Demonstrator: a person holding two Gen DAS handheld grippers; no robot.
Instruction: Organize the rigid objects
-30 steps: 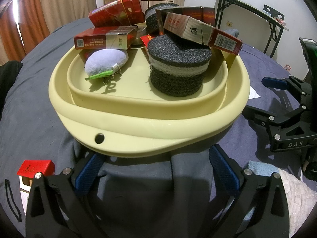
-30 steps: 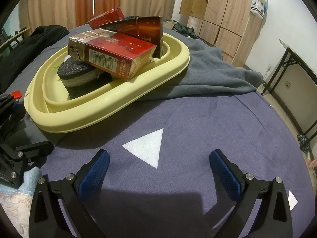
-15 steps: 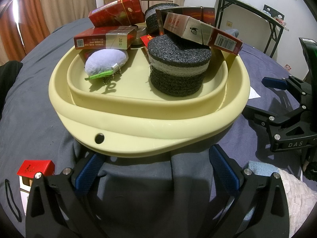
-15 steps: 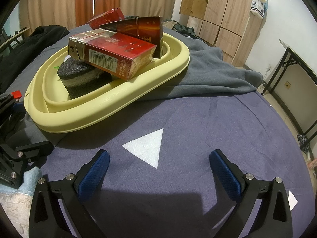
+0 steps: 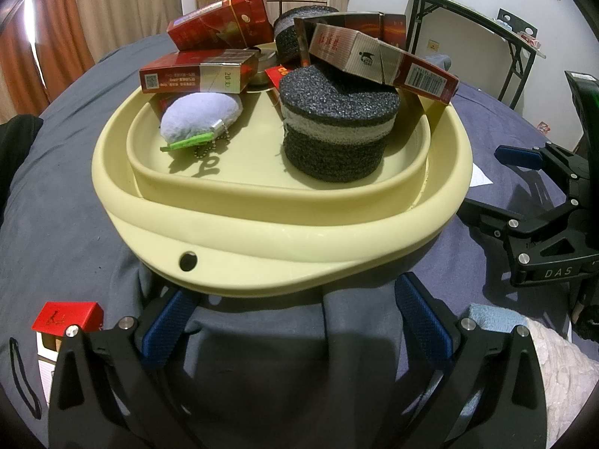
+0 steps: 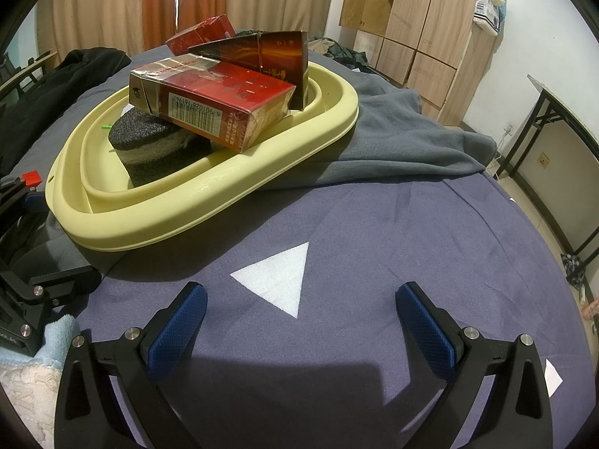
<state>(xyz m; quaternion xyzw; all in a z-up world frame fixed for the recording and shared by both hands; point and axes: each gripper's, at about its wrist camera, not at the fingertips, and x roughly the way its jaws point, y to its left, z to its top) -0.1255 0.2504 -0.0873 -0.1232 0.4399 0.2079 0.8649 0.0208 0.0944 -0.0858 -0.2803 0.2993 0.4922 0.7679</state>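
1. Currently both grippers sit idle: left gripper has jaws spread wide and empty, right gripper likewise wide, holding nothing
2. Yellow basin sits just ahead of the left jaws, resting on a grey cloth; it holds cigarette packs, a dark sponge puck and a lilac plush keychain
3. Judged step: between picks, most items already binned
4. One red-topped box lies outside the basin, left of the left jaws
5. Likely next move: left gripper swings left, straddles that box, closes, then lifts it over the rim
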